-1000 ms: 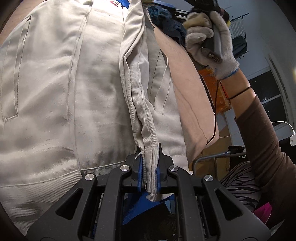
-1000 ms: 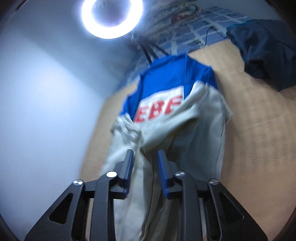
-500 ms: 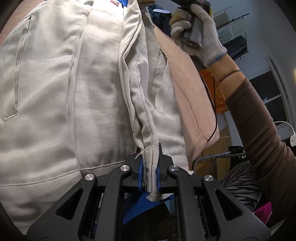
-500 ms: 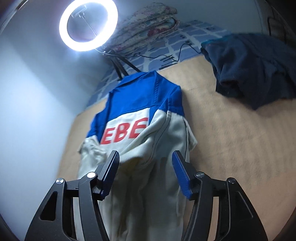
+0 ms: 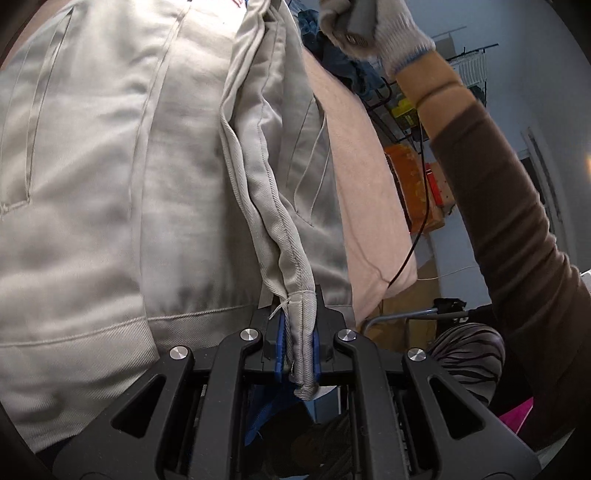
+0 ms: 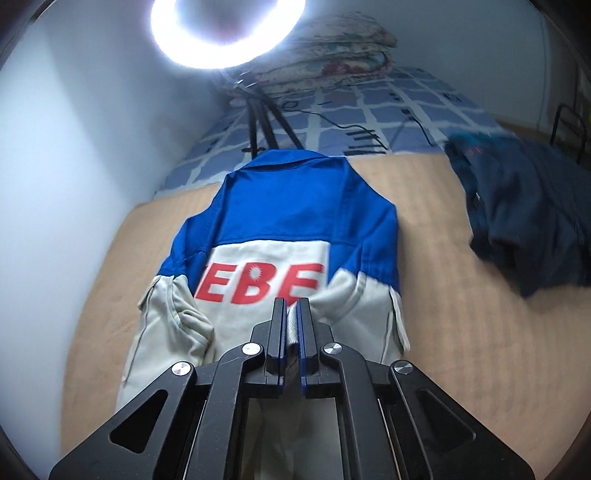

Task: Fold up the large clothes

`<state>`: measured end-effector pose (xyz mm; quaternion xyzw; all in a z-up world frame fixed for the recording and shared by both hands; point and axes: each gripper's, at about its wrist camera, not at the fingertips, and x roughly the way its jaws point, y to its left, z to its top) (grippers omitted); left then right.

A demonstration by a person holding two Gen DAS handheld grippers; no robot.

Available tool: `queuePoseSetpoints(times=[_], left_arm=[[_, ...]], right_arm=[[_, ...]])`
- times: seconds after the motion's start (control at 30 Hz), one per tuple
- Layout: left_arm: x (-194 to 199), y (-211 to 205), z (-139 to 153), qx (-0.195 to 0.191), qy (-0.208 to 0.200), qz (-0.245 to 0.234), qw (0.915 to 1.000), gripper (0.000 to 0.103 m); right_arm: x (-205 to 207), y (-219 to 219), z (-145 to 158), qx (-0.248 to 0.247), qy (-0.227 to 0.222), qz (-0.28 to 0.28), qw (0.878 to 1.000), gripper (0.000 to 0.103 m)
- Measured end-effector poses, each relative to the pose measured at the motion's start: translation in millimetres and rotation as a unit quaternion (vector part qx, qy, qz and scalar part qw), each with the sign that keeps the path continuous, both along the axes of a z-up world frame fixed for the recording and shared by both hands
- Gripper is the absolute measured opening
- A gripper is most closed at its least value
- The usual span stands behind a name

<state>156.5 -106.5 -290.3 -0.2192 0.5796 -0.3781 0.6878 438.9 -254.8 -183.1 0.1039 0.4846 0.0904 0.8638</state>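
**Both grippers clamped on the grey-and-blue jacket**

The jacket [image 6: 280, 254] lies back-up on the tan mat [image 6: 461, 332], its blue yoke and collar at the far end and red lettering across the pale panel below. Nearer than the lettering, the right gripper [image 6: 291, 332] has its blue-padded fingers pressed together on a thin fold of the grey cloth. In the left wrist view the jacket [image 5: 110, 184] fills most of the frame, and a rolled, stitched cuff or hem edge of it runs down into the left gripper [image 5: 299, 350], which is closed tight on that edge. Up and to the right of the jacket in that view, a gloved hand [image 5: 384, 33] grips a dark handle.

To the right of the jacket on the mat sits a crumpled dark navy garment [image 6: 524, 221]. Beyond the jacket's collar lies a blue checked bedsheet [image 6: 388, 110] with folded quilts [image 6: 332, 55] on it, and a lit ring light [image 6: 225, 33] stands above.
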Motion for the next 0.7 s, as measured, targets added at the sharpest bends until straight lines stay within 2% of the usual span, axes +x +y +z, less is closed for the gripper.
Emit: queuePoseSetpoints(times=[0.07, 0.17, 0.23, 0.3, 0.43, 0.53, 0.6, 0.63, 0.67, 0.7], left_arm=[[0, 1, -2, 0.000, 0.004, 0.002, 1.0000, 0.009], [3, 1, -3, 0.002, 0.011, 0.002, 0.9999, 0.009], [4, -1, -4, 0.002, 0.013, 0.003, 0.9999, 0.009], [4, -2, -4, 0.000, 0.015, 0.002, 0.9999, 0.009], [4, 0, -3, -0.001, 0.011, 0.002, 0.9999, 0.009], [6, 6, -6, -0.007, 0.017, 0.004, 0.9998, 0.009], [6, 7, -7, -0.008, 0.018, 0.005, 0.9998, 0.009], [6, 7, -7, -0.006, 0.016, 0.006, 0.9998, 0.009], [5, 8, -7, -0.005, 0.015, 0.007, 0.9999, 0.009], [5, 9, -7, -0.005, 0.014, 0.008, 0.9998, 0.009]], right_arm=[[10, 20, -5, -0.023, 0.007, 0.011, 1.000, 0.004], [25, 51, -31, -0.054, 0.030, 0.023, 0.998, 0.004], [30, 65, -51, -0.043, 0.055, 0.049, 0.996, 0.012], [31, 69, -60, -0.037, 0.068, 0.052, 0.996, 0.014], [7, 29, -32, 0.048, 0.026, 0.031, 0.998, 0.015], [-22, 12, -15, 0.048, 0.019, 0.048, 0.998, 0.015], [-49, 6, -9, 0.044, 0.030, 0.075, 0.996, 0.016], [-59, 7, -11, 0.045, 0.039, 0.088, 0.994, 0.026], [-67, 10, -14, 0.043, 0.055, 0.099, 0.993, 0.045], [-77, 14, -20, 0.036, 0.071, 0.102, 0.992, 0.053]])
